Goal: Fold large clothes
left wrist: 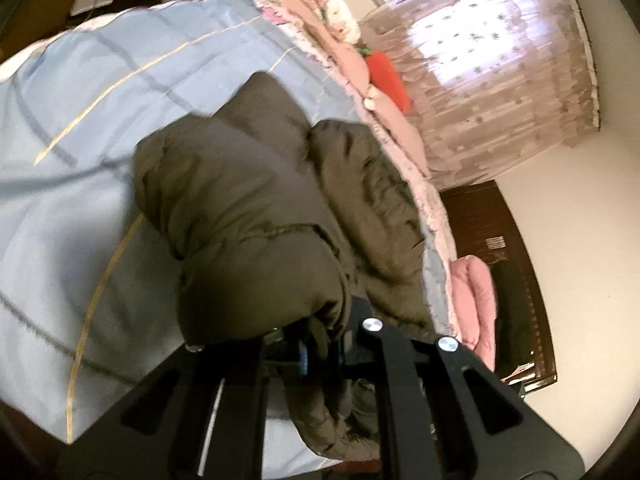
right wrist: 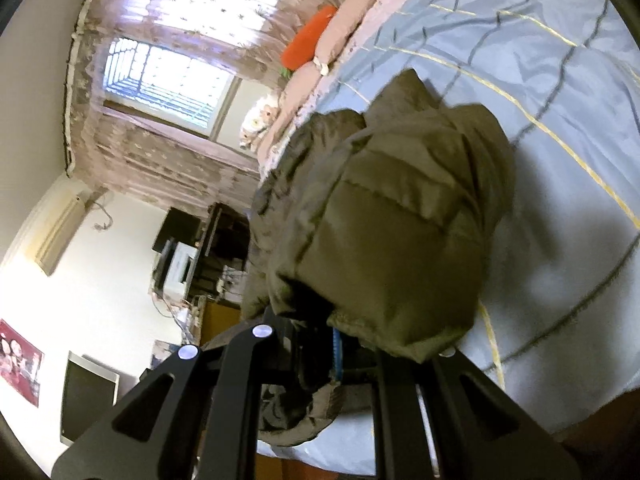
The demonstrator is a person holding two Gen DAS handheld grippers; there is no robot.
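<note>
I judge the fold as partly done at best. The jacket [left wrist: 256, 200] is bunched into a thick, puffy bundle, doubled over on itself with quilted panels stacked, but it is not a flat, squared packet; loose folds trail off both sides of it. It sits over the bed [left wrist: 80, 160], on the blue checked cover, close to the edge nearest me and near the side where the pink bedding [left wrist: 400, 132] is heaped. I cannot tell whether its far end rests on the cover or hangs just above it. What is left, as I read it, is to lay it down, square the layers and press the bulk flat.

My left gripper [left wrist: 304, 344] is closed down on the near hem of the jacket; fabric wraps over and hides the fingertips, so I see only that the jaws stand narrow with cloth pinched between them. In the right wrist view the same olive jacket [right wrist: 392, 232] swells right over my right gripper [right wrist: 340, 348], which also has its jaws drawn close with a wad of cloth and lining caught between. Both claws hold the near edge, side by side.
</note>
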